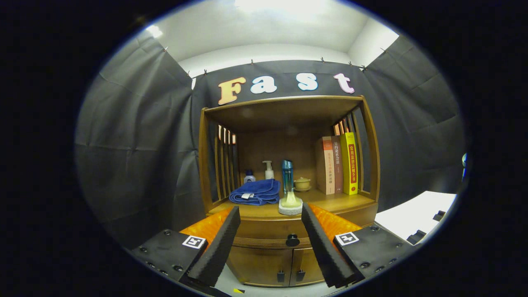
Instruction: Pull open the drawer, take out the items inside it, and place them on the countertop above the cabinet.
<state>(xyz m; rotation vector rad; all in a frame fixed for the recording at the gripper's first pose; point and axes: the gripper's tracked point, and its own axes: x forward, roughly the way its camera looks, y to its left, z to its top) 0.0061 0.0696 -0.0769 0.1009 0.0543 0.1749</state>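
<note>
A wooden cabinet stands ahead of me with its drawer (268,232) closed. The drawer's round dark knob (292,240) lies between my fingers, some way beyond their tips. My gripper (270,212) is open and holds nothing. Above the drawer is the countertop (342,202), under an open shelf hutch. On it lie a folded blue towel (255,192) and a blue bottle on a pale round base (289,194), both near the front edge. What is inside the drawer is hidden.
Further back on the countertop stand a small pump bottle (268,169), a short dark-capped bottle (249,176), a small lidded pot (302,183) and three upright books (338,165). Two lower doors with small handles (288,275) sit below the drawer. A white surface (416,214) lies to the right.
</note>
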